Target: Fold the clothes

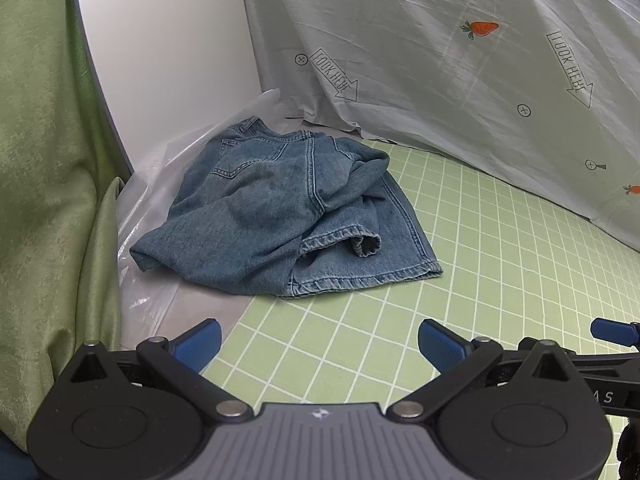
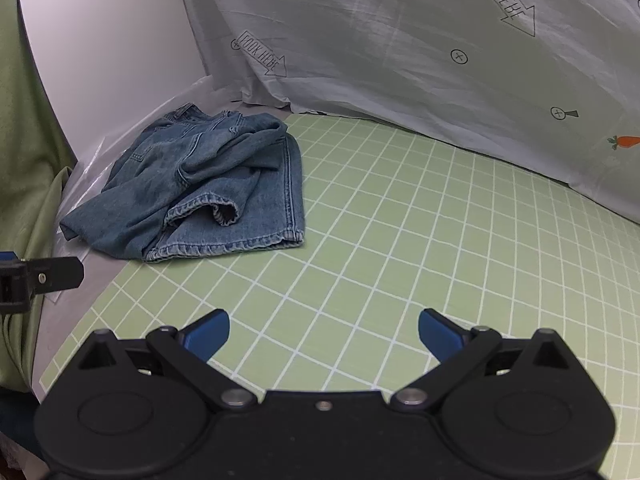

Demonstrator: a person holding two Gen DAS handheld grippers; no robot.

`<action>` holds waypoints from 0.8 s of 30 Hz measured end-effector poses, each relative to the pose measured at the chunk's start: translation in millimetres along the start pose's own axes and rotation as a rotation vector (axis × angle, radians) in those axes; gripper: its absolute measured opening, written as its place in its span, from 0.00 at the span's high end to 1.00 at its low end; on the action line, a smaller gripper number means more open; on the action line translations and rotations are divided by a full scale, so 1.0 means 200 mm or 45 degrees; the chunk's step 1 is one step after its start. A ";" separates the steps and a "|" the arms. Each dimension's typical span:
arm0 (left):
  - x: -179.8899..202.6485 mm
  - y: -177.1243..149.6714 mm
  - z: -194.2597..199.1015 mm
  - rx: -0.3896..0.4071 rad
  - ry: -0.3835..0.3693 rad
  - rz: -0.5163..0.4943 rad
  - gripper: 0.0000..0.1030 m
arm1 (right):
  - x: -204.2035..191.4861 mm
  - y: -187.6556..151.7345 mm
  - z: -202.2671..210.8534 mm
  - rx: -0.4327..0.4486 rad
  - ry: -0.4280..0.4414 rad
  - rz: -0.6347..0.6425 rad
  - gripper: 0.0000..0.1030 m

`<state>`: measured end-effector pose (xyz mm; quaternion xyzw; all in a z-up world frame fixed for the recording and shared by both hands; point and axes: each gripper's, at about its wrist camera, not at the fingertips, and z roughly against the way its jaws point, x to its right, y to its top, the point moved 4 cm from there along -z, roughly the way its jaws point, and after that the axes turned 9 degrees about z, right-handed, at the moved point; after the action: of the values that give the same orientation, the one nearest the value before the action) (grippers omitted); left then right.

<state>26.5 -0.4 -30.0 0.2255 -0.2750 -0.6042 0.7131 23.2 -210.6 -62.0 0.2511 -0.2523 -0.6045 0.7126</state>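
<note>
Both grippers, left gripper (image 1: 319, 342) and right gripper (image 2: 324, 334), hang released, holding nothing; crumpled jeans (image 1: 280, 212) look heavy, floppy — pinch the hem (image 1: 364, 278).

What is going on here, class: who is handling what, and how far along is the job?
A person holds two grippers over a green grid mat. The left gripper and right gripper are both open and hold nothing. A pair of blue denim shorts lies crumpled at the mat's far left corner, partly on clear plastic sheeting, not yet folded. Neither gripper touches it. A printed grey sheet hangs behind.
</note>
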 end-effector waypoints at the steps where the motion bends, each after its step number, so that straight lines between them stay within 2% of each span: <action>1: 0.00 0.00 0.00 -0.002 -0.002 0.000 0.00 | 0.01 0.00 0.00 -0.001 -0.001 0.001 0.01; 12: -0.05 -0.02 0.00 -0.012 -0.029 -0.009 0.00 | -0.02 0.00 -0.01 -0.007 -0.009 -0.005 0.01; 24: -0.05 -0.02 0.00 -0.012 -0.014 -0.018 0.00 | -0.01 -0.01 0.00 -0.003 -0.009 -0.007 0.01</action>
<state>21.7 8.9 -33.4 0.2207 -0.2743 -0.6117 0.7084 22.5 -208.3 -63.4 0.2490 -0.2535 -0.6076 0.7103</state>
